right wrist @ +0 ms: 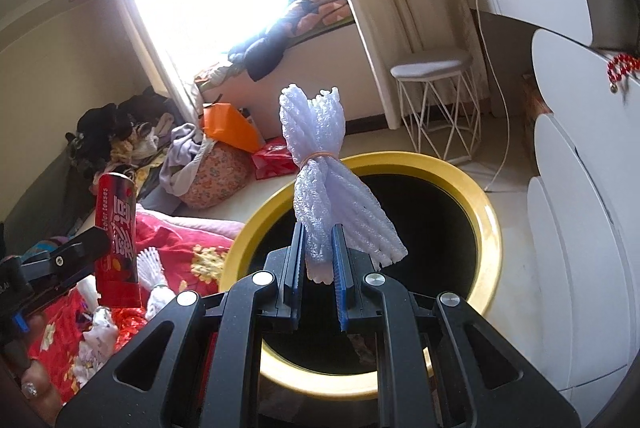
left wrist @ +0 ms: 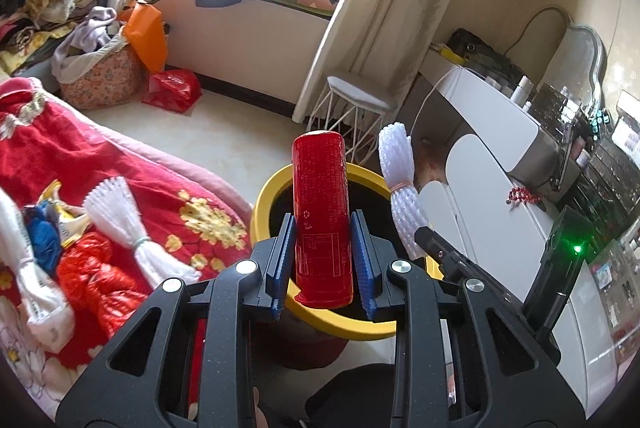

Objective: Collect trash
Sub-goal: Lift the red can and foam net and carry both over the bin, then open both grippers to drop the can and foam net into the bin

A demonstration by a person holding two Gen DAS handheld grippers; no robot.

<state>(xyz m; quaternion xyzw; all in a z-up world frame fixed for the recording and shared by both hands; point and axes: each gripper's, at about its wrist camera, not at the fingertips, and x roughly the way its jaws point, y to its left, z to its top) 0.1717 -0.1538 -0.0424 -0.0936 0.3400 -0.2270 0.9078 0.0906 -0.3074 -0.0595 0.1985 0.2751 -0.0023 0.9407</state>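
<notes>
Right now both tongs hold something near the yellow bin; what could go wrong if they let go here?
1. The left tongs grip the red can near the near rim of the yellow bin; released here, it may strike the rim and bounce out.
2. The right tongs pinch only the lower end of the white foam net bundle. It is probably light and could drift or catch on the pads.
</notes>
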